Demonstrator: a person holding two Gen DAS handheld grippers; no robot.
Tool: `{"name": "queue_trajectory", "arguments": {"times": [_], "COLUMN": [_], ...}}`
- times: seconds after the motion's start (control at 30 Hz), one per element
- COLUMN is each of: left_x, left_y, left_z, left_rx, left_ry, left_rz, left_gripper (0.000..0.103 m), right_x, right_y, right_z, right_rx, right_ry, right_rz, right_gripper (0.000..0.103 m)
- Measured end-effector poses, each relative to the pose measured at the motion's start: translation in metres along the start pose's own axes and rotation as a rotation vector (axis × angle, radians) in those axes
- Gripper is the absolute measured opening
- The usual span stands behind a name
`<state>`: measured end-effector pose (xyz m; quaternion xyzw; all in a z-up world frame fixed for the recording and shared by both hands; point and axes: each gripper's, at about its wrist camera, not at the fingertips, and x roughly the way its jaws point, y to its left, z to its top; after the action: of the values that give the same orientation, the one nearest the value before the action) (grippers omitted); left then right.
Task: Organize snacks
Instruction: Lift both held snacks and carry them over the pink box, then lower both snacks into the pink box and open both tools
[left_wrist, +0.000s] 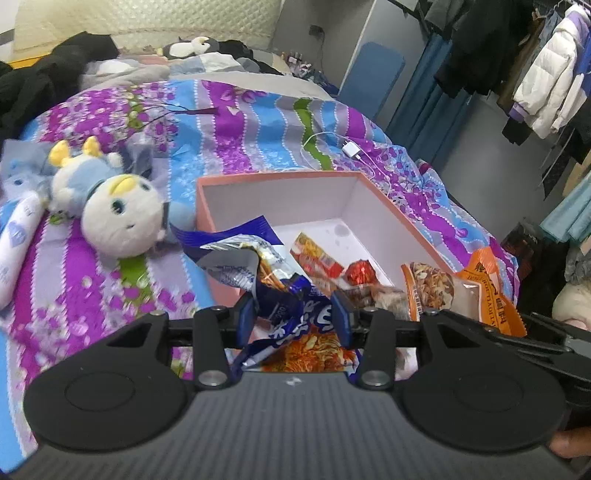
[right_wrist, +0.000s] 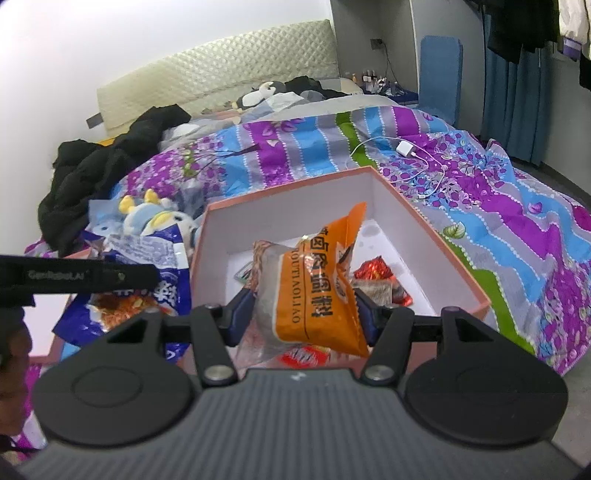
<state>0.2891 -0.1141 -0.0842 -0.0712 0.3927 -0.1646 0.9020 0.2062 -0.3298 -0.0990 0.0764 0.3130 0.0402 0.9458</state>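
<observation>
A pink box with a white inside (left_wrist: 280, 177) (right_wrist: 291, 195) sits on the bed. It holds a red-yellow packet (left_wrist: 314, 254), a red foil candy (left_wrist: 360, 273) (right_wrist: 373, 271) and other small snacks. My left gripper (left_wrist: 293, 314) is shut on a crumpled blue snack bag (left_wrist: 280, 291), held over the box's near left corner; the bag also shows in the right wrist view (right_wrist: 162, 284). My right gripper (right_wrist: 304, 314) is shut on an orange and clear packet (right_wrist: 317, 291), held over the box's near edge; it also shows in the left wrist view (left_wrist: 480, 291).
A plush toy (left_wrist: 118, 214) (right_wrist: 155, 218) lies left of the box on the purple-blue floral bedspread (left_wrist: 258, 110). A white charger and cable (left_wrist: 351, 149) (right_wrist: 404, 149) lie behind the box. Black clothes (right_wrist: 92, 173) pile at far left. Hanging clothes (left_wrist: 535, 74) stand right.
</observation>
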Motion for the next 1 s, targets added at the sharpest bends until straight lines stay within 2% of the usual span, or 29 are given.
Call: {"name": "queue_trajectory", "arguments": {"times": [0.27,0.5,0.6,0.67,0.7,0.73,0.8,1.0], "left_x": [0.085,0.122,0.126,0.124,0.123,0.119,0.110,0.065], "left_y": [0.008,0.023,0.027,0.030,0.031,0.030,0.029,0.025], "left_z": [0.034,0.039,0.037,0.037,0.038,0.037,0.038,0.039], "left_rx": [0.006,0.013,0.010,0.013,0.016,0.019,0.026,0.025], "left_ry": [0.076,0.100,0.104,0.098,0.097,0.089,0.069,0.010], "left_rz": [0.002,0.011,0.020,0.021,0.025,0.030,0.038,0.040], "left_gripper": [0.048,0.049,0.049,0.061,0.071,0.075,0.075,0.075], "right_x": [0.072,0.110,0.120,0.123,0.122,0.121,0.116,0.085], "right_y": [-0.021,-0.026,-0.026,-0.023,-0.022,-0.020,-0.018,-0.011], "right_z": [0.013,0.013,0.010,0.010,0.009,0.010,0.012,0.018], "right_rx": [0.006,0.007,0.030,0.017,0.008,0.000,-0.004,0.001], "right_ry": [0.067,0.117,0.149,0.157,0.156,0.156,0.144,0.094], "right_rz": [-0.036,-0.034,-0.050,-0.050,-0.050,-0.055,-0.065,-0.064], "right_gripper": [0.061,0.061,0.062,0.063,0.069,0.079,0.083,0.083]}}
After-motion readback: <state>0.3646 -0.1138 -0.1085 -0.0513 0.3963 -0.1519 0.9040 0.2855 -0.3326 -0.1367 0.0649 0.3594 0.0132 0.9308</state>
